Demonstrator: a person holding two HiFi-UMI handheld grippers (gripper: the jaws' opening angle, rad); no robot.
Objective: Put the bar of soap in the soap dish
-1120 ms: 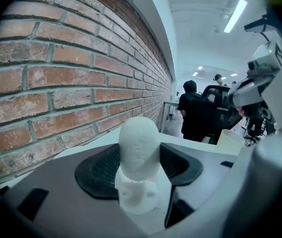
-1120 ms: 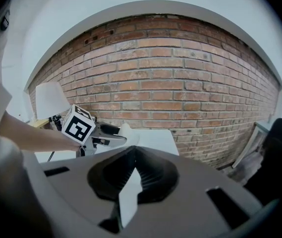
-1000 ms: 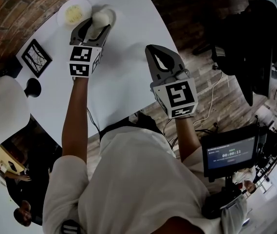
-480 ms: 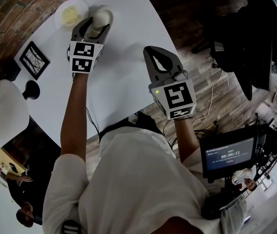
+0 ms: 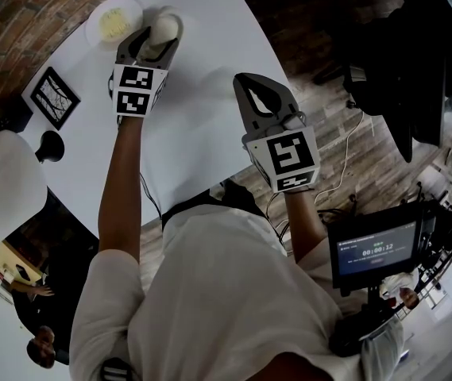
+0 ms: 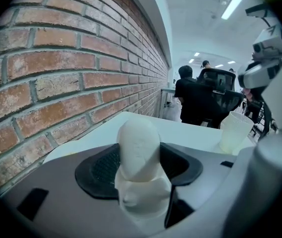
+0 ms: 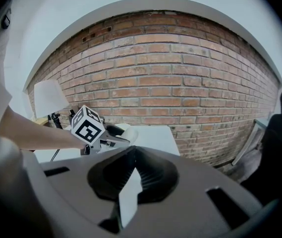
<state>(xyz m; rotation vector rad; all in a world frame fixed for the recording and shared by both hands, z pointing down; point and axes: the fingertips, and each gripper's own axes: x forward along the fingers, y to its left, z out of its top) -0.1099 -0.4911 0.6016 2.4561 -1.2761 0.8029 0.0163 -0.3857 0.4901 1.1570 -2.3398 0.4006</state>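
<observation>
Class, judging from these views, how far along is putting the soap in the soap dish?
Done: the bar of soap is picked up, clamped in the left gripper's jaws. In hand: it is held beside the soap dish, not in it. Left: move it over the dish and release. The right gripper is shut on nothing, off to the side.

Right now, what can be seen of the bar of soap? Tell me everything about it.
The bar of soap is a smooth, off-white, rounded oval with what looks like a faint pressed mark on its face. It stands on end, clamped by its lower half between the jaws of the left claw, and its rounded top sticks out past them. In the head view it is over the white table, beside the round soap dish and not in it. Whether it touches the table cannot be told.
</observation>
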